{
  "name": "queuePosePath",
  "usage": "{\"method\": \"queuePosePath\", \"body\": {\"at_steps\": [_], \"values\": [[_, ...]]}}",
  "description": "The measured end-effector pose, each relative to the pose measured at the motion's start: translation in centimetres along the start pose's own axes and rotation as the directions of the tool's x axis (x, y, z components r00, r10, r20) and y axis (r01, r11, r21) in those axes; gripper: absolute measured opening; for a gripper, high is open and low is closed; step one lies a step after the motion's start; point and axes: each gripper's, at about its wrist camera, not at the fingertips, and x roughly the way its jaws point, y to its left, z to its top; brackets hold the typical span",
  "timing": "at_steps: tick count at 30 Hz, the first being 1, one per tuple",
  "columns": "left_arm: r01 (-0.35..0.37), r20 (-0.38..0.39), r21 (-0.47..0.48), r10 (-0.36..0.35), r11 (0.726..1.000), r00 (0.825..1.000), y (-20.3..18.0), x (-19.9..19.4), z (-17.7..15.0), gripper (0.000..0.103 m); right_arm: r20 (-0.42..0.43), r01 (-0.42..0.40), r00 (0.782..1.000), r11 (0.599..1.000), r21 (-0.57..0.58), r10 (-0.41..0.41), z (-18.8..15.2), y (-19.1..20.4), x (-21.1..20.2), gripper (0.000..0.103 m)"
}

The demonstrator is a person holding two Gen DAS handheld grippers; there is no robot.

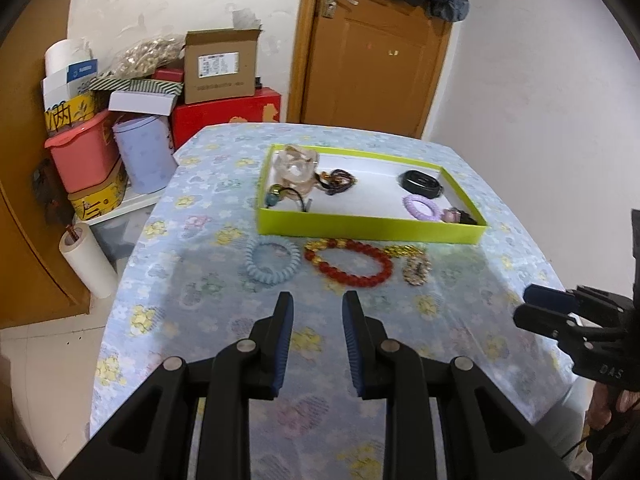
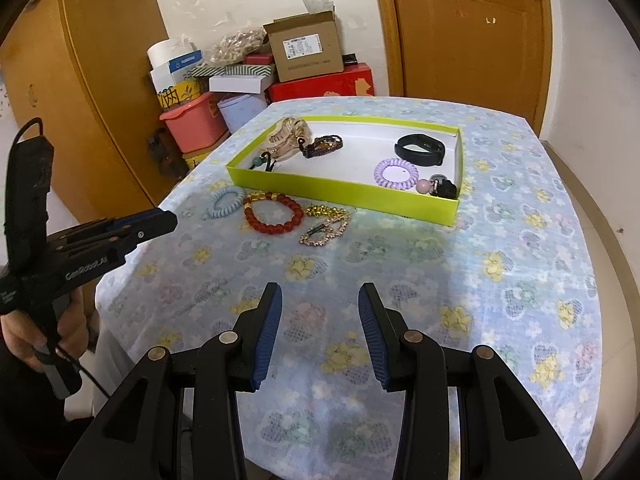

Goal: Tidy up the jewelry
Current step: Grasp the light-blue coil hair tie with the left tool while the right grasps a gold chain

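A lime-green tray (image 1: 372, 232) (image 2: 340, 188) sits at the back of the flowered table. It holds a clear hair claw (image 1: 298, 168), a dark braided bracelet (image 1: 338, 180), a black band (image 2: 420, 148) and a purple spiral hair tie (image 2: 394, 174). On the cloth in front of it lie a blue spiral hair tie (image 1: 273, 264) (image 2: 224, 202), a red bead bracelet (image 1: 348, 264) (image 2: 274, 214), a gold chain (image 2: 328, 211) and a rhinestone clip (image 2: 326, 232). My left gripper (image 1: 318, 300) hovers open just short of the red bracelet. My right gripper (image 2: 320, 289) is open and empty over bare cloth.
Boxes, a pink tub (image 1: 84, 156) and a paper roll (image 1: 90, 264) crowd the floor left of the table. A wooden door (image 2: 472, 40) stands behind it. The table's left edge (image 1: 120, 288) drops off close to the left gripper. A hand (image 2: 32, 340) holds the left gripper.
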Motion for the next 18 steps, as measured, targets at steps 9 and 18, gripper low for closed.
{"method": "queuePosePath", "body": {"at_steps": [9,18], "values": [[-0.053,-0.009,-0.051,0.052,0.997,0.999,2.7,2.4,1.3,0.028,-0.009,0.001,1.000,1.000,0.001,-0.001,1.3,-0.2,2.2,0.041],[-0.072,-0.050,-0.083,0.068,0.994,0.996,4.4,6.0,2.3,0.028,-0.050,-0.015,0.999,0.999,0.045,0.017,3.2,-1.0,6.1,0.041]]}}
